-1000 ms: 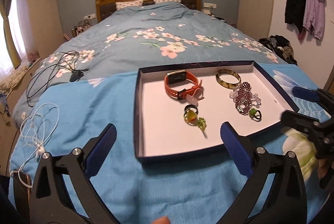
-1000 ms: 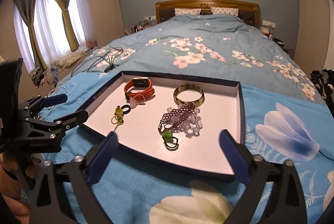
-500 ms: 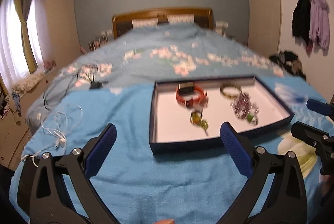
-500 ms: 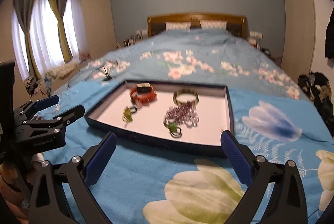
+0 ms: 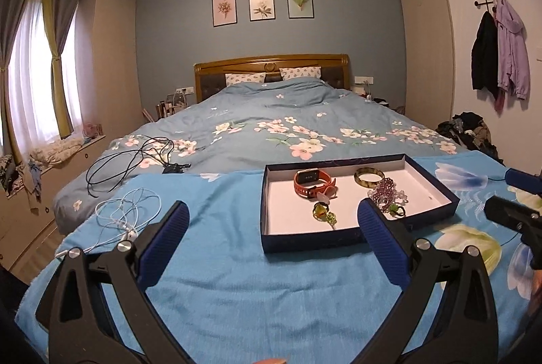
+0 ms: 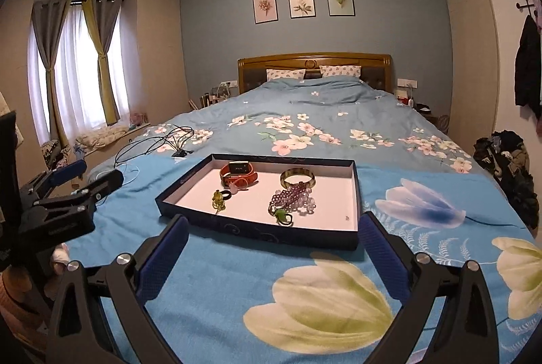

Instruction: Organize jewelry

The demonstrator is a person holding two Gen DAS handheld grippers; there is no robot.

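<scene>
A dark blue tray [image 5: 271,228] [image 6: 257,230] with a white floor lies on the blue blanket on the bed. In it are an orange watch [image 5: 311,182] [image 6: 237,175], a brown bangle [image 5: 369,177] [image 6: 297,177], a purple bead bracelet [image 5: 386,189] [image 6: 293,199], a green and black ring [image 5: 394,209] [image 6: 283,216] and a yellow-green ring charm [image 5: 321,211] [image 6: 218,198]. My left gripper [image 5: 272,221] [image 6: 81,174] is open and empty, short of the tray's near left side. My right gripper [image 6: 272,233] [image 5: 508,191] is open and empty, in front of the tray.
A white cable [image 5: 125,211] lies on the blanket left of the tray. A black cable with a charger [image 5: 142,157] lies further back on the floral duvet. Clothes are piled on the floor at the right [image 5: 471,130]. A window seat runs along the left wall.
Both grippers have pulled back and tilted up from the tray, so it looks smaller and farther. The jewelry has not moved. Both stay open.
</scene>
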